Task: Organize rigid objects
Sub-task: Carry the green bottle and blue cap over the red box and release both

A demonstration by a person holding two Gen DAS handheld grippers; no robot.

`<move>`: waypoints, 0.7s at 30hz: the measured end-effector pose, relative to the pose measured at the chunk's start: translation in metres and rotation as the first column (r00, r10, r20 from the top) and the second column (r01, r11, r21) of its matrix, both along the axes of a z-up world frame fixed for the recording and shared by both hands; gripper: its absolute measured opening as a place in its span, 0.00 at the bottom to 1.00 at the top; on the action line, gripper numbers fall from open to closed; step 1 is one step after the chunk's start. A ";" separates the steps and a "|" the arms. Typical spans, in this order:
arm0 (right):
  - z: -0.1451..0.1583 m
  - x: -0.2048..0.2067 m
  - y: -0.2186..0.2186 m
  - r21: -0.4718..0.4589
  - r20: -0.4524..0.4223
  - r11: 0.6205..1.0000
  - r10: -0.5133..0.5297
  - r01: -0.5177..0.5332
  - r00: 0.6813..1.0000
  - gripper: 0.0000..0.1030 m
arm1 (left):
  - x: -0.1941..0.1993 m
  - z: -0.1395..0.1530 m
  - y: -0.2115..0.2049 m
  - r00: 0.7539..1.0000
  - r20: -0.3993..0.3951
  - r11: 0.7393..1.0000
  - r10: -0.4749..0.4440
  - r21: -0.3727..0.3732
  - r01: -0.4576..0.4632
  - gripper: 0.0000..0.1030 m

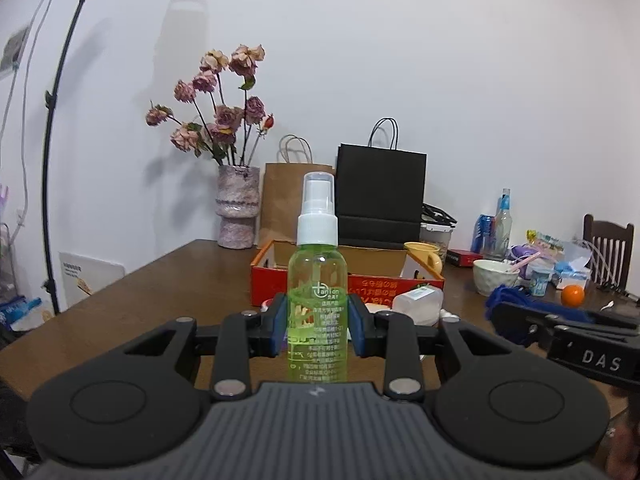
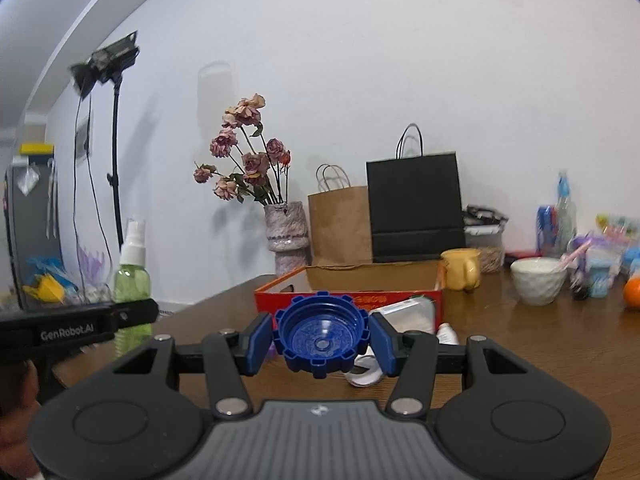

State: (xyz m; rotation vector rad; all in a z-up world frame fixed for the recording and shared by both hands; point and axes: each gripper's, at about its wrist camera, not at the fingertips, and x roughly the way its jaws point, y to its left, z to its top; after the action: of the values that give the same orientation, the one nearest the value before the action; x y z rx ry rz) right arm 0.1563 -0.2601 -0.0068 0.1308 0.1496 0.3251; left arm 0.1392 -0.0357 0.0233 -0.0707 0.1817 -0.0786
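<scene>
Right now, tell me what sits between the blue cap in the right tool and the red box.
In the right wrist view, a white container lying on its side sits between the blue cap and the red box, with bare table around it.

Ahead of me a plain white wall (image 1: 440,60) closes the far side of the room. The brown wooden bench (image 1: 132,300) runs up to it, its top glossy with soft reflections. On the far left a black light stand (image 2: 115,160) rises from the floor, its lamp head (image 2: 108,62) up high, cables hanging beside it. At the far right stands a dark wooden chair (image 1: 608,252). Light is even; faint shadows fall on the wall.
</scene>
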 end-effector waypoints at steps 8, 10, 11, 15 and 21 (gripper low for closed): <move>0.026 0.056 0.002 -0.008 0.009 1.000 0.006 -0.006 1.000 0.50 | 0.055 0.025 0.005 0.999 -0.015 0.999 -0.028 -0.036 0.028 0.31; 0.034 0.075 0.001 -0.013 0.005 1.000 0.008 -0.008 1.000 0.50 | 0.070 0.031 0.006 0.999 -0.019 0.999 -0.027 -0.040 0.026 0.31; 0.038 0.083 0.001 -0.017 0.003 1.000 0.008 -0.008 1.000 0.50 | 0.079 0.034 0.006 0.999 -0.022 0.999 -0.024 -0.038 0.023 0.31; 0.054 0.127 -0.002 -0.041 -0.006 0.999 0.010 -0.010 1.000 0.50 | 0.119 0.047 0.006 0.999 -0.036 1.000 -0.027 -0.014 0.027 0.31; 0.073 0.199 -0.010 -0.046 -0.042 0.999 0.020 -0.022 0.999 0.50 | 0.194 0.062 0.011 0.989 -0.129 0.998 -0.066 -0.014 0.065 0.31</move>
State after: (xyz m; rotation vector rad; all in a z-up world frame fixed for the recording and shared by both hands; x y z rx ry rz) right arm 0.3549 -0.2700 0.0660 0.0899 0.1992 0.3398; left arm 0.3336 -0.0252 0.0852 -0.0800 0.3131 -0.1403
